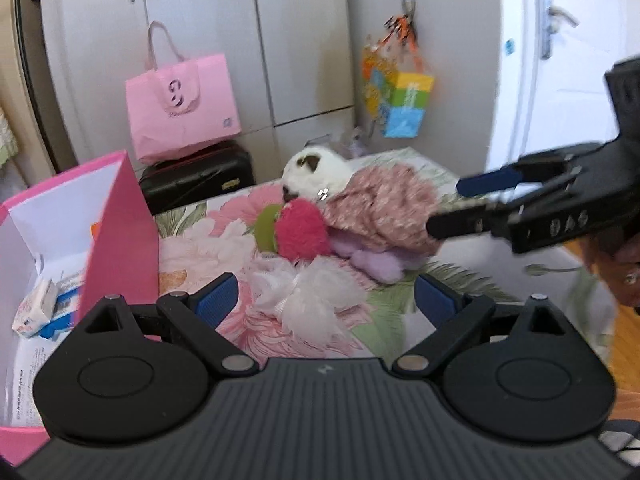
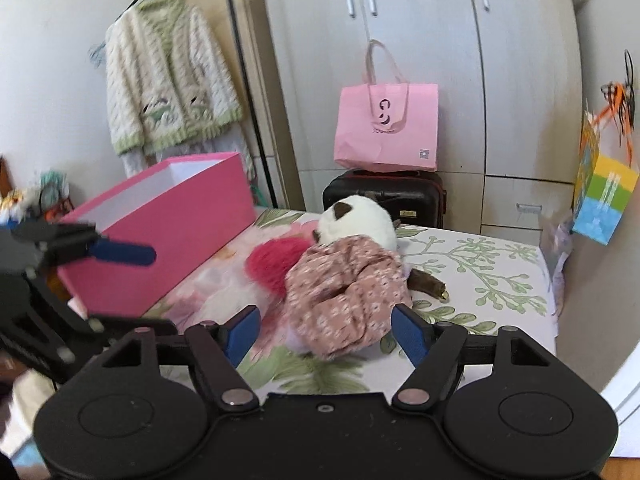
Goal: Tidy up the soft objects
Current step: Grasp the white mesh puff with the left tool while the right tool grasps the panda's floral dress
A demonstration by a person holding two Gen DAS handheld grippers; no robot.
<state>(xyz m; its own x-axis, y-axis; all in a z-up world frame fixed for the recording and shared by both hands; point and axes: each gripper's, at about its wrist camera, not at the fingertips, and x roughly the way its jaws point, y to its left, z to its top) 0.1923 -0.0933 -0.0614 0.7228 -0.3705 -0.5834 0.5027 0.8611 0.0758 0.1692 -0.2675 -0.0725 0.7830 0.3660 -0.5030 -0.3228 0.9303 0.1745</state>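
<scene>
Jaws of the left gripper [image 1: 326, 300] are seen spread wide, nothing between them, held above a white frilly cloth [image 1: 308, 300] on the bed. Jaws of the right gripper [image 2: 324, 330] are likewise parted, with no pad contact; the pink floral garment [image 2: 348, 296] is framed just beyond the blue pads [image 2: 410, 334], apart from them.

The soft objects are found heaped mid-bed: a white plush toy [image 2: 360, 218] with dark ear patches, partly covered by the floral garment; a shaggy magenta plush [image 1: 300, 232] with a green part pressed against it; a lilac plush piece [image 1: 372, 262] showing under the garment. A small brown limb is noted beside the garment in the right wrist view.

The bed [image 2: 480, 264] is covered with a sheet printed in pink peonies and green sprigs. An open pink box [image 2: 168, 216], white inside, is set at the bed's edge; paper packets are seen in it from the left wrist view.

Room: grey wardrobe doors [image 2: 420, 40] behind; a black suitcase [image 2: 384, 196] on the floor, a pink tote bag [image 2: 386, 128] stood on it. A cream-and-green knitted cardigan [image 2: 168, 76] is hung on the wall. A coloured paper bag [image 1: 406, 104] is hung from a hook. A white door [image 1: 560, 60] is seen at the right, wooden flooring below it.
</scene>
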